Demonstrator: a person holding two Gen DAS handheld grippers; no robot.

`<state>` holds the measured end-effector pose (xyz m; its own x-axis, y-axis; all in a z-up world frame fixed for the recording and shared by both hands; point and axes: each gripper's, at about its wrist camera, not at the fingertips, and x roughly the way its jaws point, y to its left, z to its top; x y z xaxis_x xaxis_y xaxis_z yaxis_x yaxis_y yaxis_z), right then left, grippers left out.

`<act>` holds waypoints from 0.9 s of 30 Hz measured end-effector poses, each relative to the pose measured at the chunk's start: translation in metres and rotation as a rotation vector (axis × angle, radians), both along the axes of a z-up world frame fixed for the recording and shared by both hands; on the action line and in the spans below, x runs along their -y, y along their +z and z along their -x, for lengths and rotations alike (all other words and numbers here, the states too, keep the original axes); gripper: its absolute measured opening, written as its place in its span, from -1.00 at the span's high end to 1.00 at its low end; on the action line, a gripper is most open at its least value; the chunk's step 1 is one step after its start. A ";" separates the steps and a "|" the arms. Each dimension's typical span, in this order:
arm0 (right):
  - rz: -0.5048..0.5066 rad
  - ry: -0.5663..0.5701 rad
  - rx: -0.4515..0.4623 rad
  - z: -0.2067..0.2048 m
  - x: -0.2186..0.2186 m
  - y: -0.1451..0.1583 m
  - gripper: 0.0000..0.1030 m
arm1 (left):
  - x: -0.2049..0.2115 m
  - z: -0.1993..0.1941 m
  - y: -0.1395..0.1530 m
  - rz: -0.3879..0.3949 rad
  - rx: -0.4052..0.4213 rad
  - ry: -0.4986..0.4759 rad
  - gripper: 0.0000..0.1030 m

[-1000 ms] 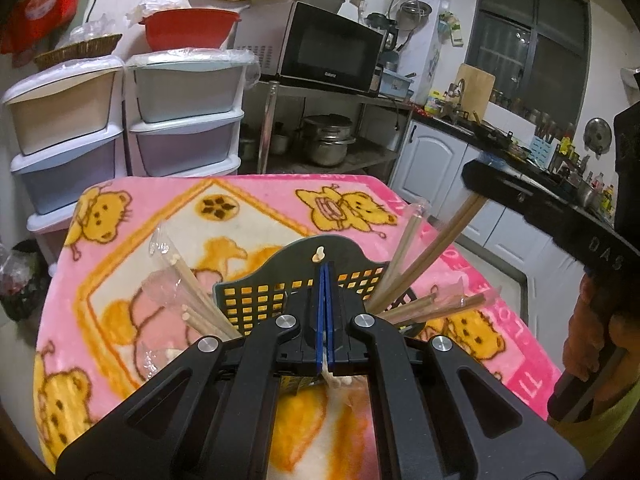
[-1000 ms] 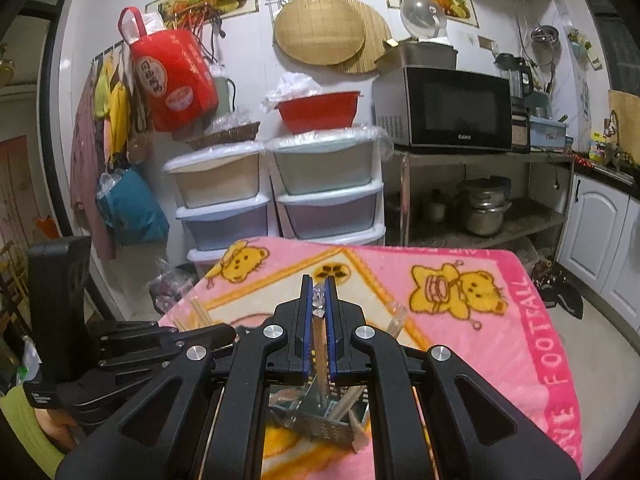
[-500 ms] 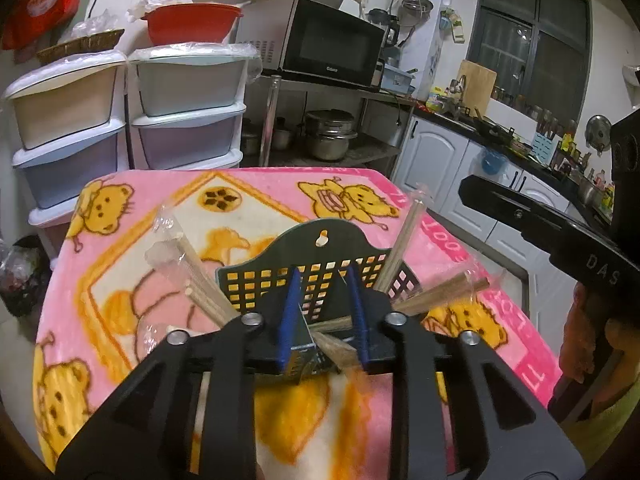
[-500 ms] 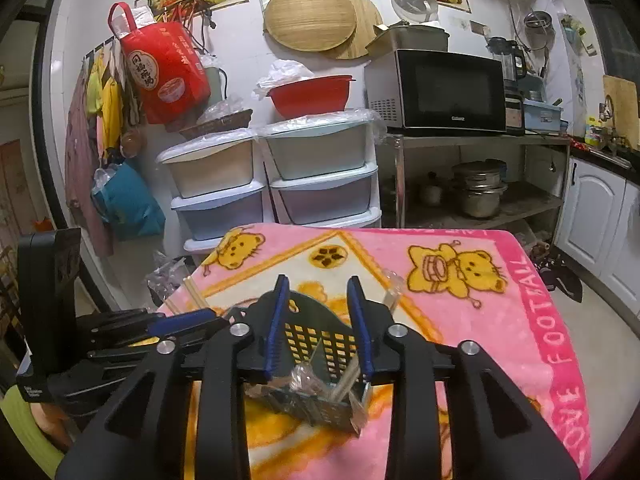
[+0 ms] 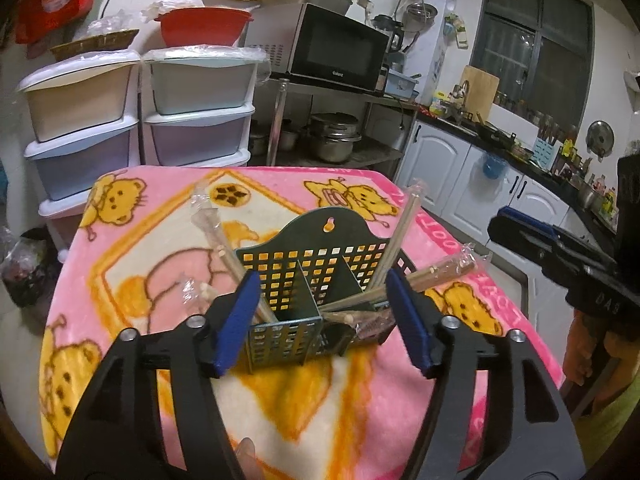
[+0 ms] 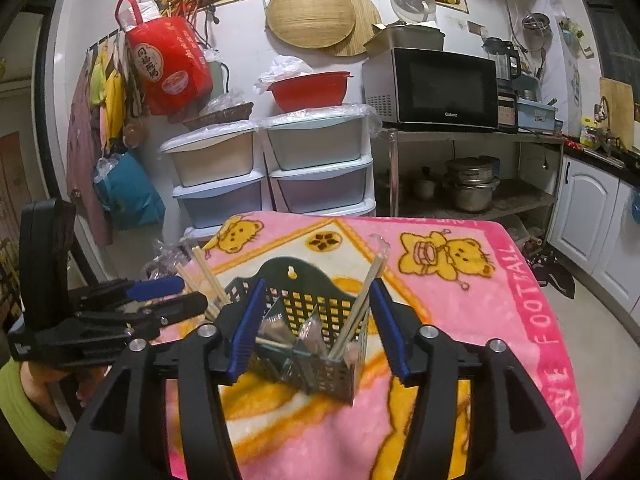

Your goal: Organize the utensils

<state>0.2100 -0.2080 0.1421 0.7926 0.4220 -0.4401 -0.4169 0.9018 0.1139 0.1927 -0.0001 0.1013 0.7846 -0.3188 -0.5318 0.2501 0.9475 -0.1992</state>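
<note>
A dark green perforated utensil holder (image 5: pixel 304 276) stands on the pink bear blanket (image 5: pixel 280 400). Plastic-wrapped wooden chopsticks (image 5: pixel 218 236) lean out of its left compartment, and more chopsticks (image 5: pixel 436 274) fan out of the right one. My left gripper (image 5: pixel 324 320) hovers just in front of the holder with its jaws opening and nothing pressed between the blue pads. In the right wrist view the holder (image 6: pixel 308 304) sits ahead of my right gripper (image 6: pixel 318 324), whose jaws are also opening and grip nothing. A chopstick (image 6: pixel 366 300) leans there. Each gripper shows in the other's view, the left gripper (image 6: pixel 180 296) and the right gripper (image 5: pixel 504 228).
Stacked plastic drawers (image 5: pixel 120 120) and a metal shelf with a microwave (image 5: pixel 336 48) stand beyond the table's far edge. White cabinets (image 5: pixel 460 168) run along the right. A person's hand (image 5: pixel 584 344) holds the right gripper's handle at the table's right side.
Both grippers went from shut to open, letting go of the wrapped chopsticks, which now rest in the holder. Both have drawn back a little from the holder.
</note>
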 end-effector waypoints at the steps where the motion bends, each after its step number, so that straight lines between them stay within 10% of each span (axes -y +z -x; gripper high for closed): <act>1: 0.001 0.001 0.002 0.002 0.000 0.000 -0.06 | -0.001 0.001 0.001 0.001 0.002 0.001 -0.19; 14: 0.004 0.001 0.033 0.031 0.006 0.001 -0.36 | -0.008 0.031 0.024 0.028 0.062 0.020 -0.79; 27: 0.009 -0.012 0.035 0.054 0.012 -0.008 -0.55 | -0.009 0.057 0.020 0.038 0.073 0.029 -0.79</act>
